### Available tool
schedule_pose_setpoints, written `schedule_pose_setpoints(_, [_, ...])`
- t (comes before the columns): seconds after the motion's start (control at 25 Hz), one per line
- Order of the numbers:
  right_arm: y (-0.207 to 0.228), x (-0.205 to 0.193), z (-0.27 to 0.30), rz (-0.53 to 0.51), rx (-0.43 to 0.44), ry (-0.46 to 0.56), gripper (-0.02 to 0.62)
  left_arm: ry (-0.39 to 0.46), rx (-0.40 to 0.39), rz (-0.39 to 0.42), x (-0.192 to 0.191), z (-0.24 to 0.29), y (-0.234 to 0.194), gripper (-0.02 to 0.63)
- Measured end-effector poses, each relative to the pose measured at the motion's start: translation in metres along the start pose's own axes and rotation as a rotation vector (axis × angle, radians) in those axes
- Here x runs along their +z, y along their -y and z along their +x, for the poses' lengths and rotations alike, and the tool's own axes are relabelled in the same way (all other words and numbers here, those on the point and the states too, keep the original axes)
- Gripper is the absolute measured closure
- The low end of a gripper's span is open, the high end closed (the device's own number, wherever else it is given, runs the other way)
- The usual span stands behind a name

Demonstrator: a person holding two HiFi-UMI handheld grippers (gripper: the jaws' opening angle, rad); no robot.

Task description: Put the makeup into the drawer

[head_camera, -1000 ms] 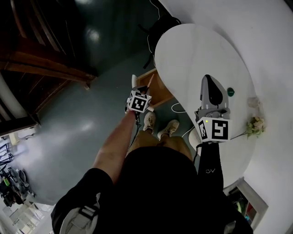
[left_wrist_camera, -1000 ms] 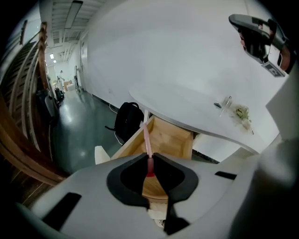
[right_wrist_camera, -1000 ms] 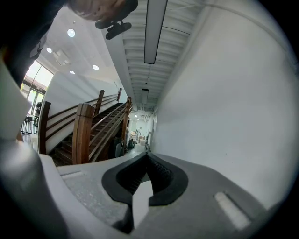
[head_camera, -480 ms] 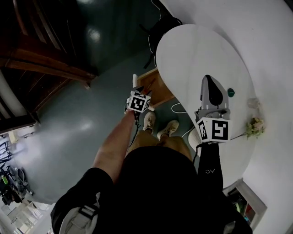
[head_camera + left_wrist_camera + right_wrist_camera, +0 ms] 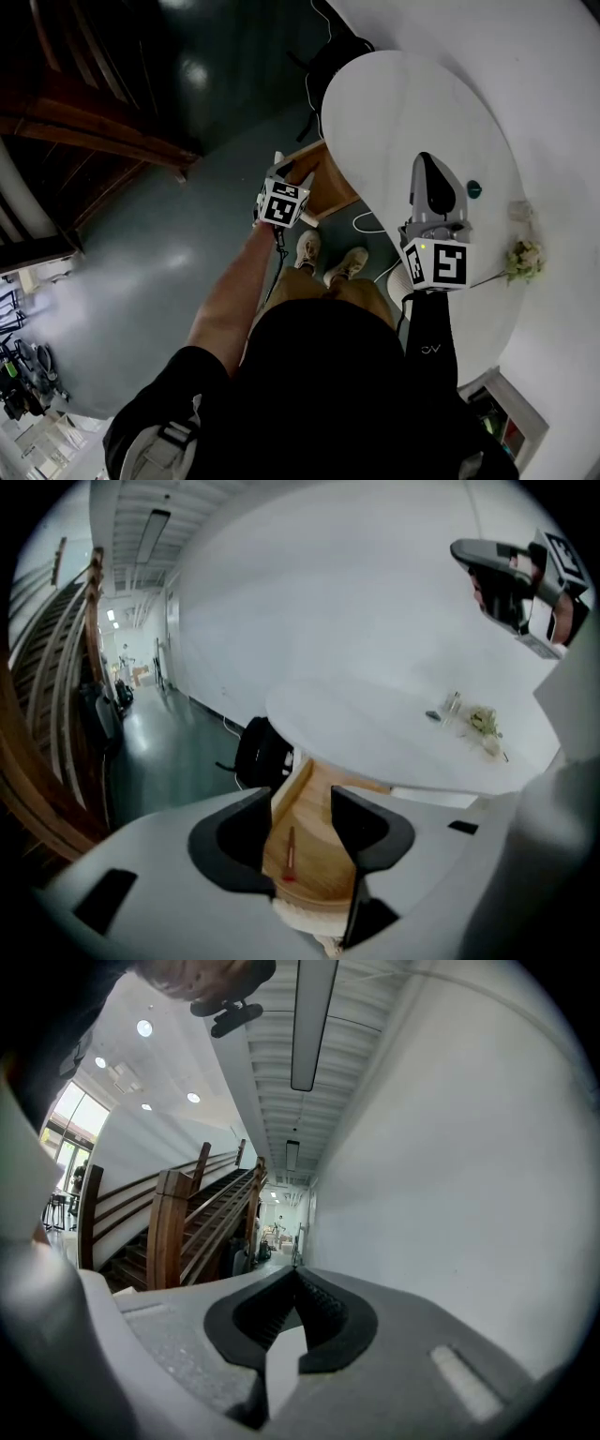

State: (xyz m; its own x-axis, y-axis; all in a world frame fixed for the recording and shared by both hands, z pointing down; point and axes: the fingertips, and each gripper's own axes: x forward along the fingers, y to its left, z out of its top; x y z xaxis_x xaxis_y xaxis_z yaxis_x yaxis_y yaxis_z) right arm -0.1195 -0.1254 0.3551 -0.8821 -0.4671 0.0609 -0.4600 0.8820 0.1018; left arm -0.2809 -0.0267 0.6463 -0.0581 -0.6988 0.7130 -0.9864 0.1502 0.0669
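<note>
As left gripper jaws just opened wide, nothing's held | pencil in drawer, 6 o'clock in its view | right gripper closed, empty

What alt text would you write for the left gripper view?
The left hand-held gripper, jaws just opened and empty, hangs over an open wooden drawer where a red makeup pencil lies. A white table sits above the drawer.

Black backpack beside the white table — wooden staircase beyond.
</note>
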Motion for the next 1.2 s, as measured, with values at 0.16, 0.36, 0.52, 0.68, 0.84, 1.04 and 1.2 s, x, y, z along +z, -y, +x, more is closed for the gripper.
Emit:
schedule_pose_setpoints(0.16, [-0.002,0.009,0.0,-0.005,-0.004,0.026,0.591,0.246,0.042,0.122,0.095,-0.046,-0.002,0.407])
schedule_pose_setpoints(0.36, [0.0,0.022,0.006,-0.009,-0.001,0.062,0.591,0.561,0.053,0.209,0.203,-0.137,0.029,0.407])
schedule_pose_setpoints(0.52, [0.001,0.028,0.009,0.013,-0.004,0.085,0.591,0.736,0.049,0.202,0.243,-0.19,0.044,0.408])
schedule_pose_setpoints(0.68, [0.007,0.028,0.004,0.009,-0.013,0.087,0.591,0.746,0.024,0.219,0.252,-0.194,0.058,0.408])
schedule_pose_setpoints(0.84, [0.025,0.026,-0.013,0.015,-0.062,0.089,0.591,0.736,-0.035,0.259,0.258,-0.184,0.087,0.408])
schedule_pose_setpoints(1.04, [0.066,0.024,-0.057,0.011,-0.169,0.077,0.591,0.721,-0.142,0.302,0.27,-0.164,0.145,0.408])
schedule_pose_setpoints(1.2, [0.121,0.026,-0.114,-0.005,-0.336,0.074,0.591,0.731,-0.29,0.368,0.29,-0.145,0.216,0.408])
